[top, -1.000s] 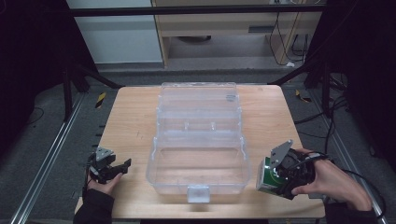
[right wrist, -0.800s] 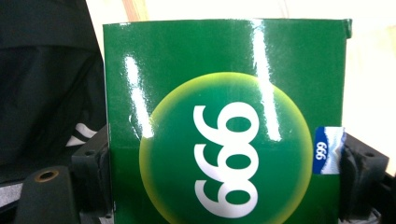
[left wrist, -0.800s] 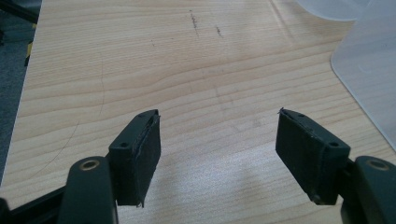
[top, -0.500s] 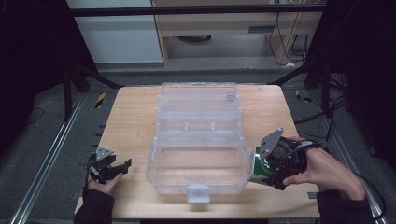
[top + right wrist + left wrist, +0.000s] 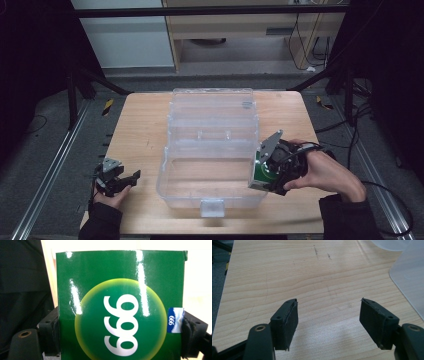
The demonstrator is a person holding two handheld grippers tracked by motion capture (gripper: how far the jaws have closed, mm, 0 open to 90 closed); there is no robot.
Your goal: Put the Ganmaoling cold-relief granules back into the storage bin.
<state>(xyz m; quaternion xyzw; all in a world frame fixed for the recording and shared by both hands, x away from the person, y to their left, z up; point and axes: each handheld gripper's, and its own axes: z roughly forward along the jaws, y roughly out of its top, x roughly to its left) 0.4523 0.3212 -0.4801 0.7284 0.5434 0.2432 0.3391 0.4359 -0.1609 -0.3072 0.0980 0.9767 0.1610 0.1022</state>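
While the right gripper [image 5: 257, 179] squeezed the green box [image 5: 120, 307] tight between its fingers, it needed a slow lift over the clear bin [image 5: 210, 150] wall just beside them. The left gripper [image 5: 329, 322] stood open, empty.

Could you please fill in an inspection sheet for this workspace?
Surface: wooden table, faint scratches.
Job's things: green box printed 999; clear plastic case open at table centre.
Clutter: nothing seen.
Grippers: right gripper shut on the green box, at the case's right rim; left gripper open, nothing between its jaws, at the table's near left.
Cables: cable trailing from the right gripper.
Surroundings: dark frame rails, grey floor, cabinet behind.
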